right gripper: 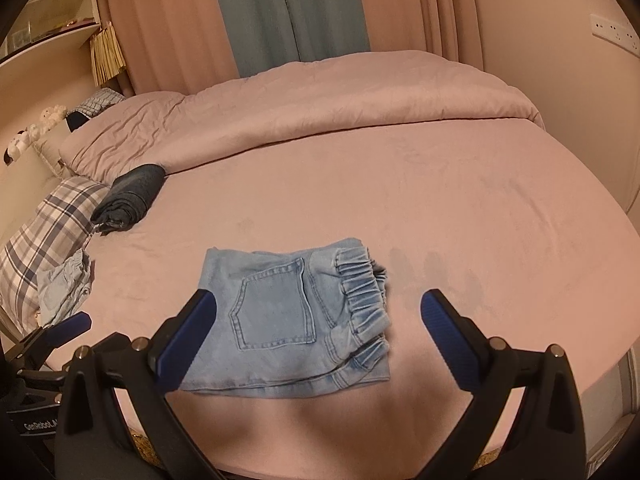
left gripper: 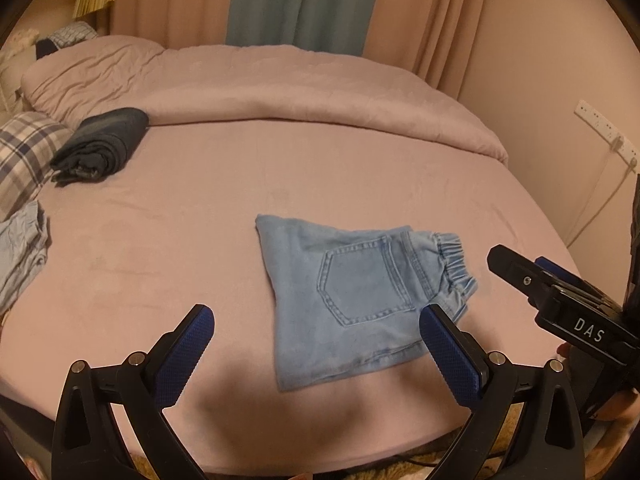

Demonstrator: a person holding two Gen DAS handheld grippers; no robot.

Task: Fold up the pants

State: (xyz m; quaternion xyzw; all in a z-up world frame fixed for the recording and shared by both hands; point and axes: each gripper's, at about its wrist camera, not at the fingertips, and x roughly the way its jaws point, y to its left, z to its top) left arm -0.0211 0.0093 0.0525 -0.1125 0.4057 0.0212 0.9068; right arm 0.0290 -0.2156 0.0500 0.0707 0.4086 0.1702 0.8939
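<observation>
the pants (right gripper: 292, 320) lie near the front edge of the bed (right gripper: 460, 208), already folded into a compact square, back pocket up and elastic waistband to the right. the left tool (left gripper: 316, 344) and right tool (right gripper: 318, 320) both hover above them, spread wide and holding nothing. the folding looks finished; what's left is probably smoothing or moving them beside the dark folded clothes (left gripper: 102, 142) far left.
</observation>
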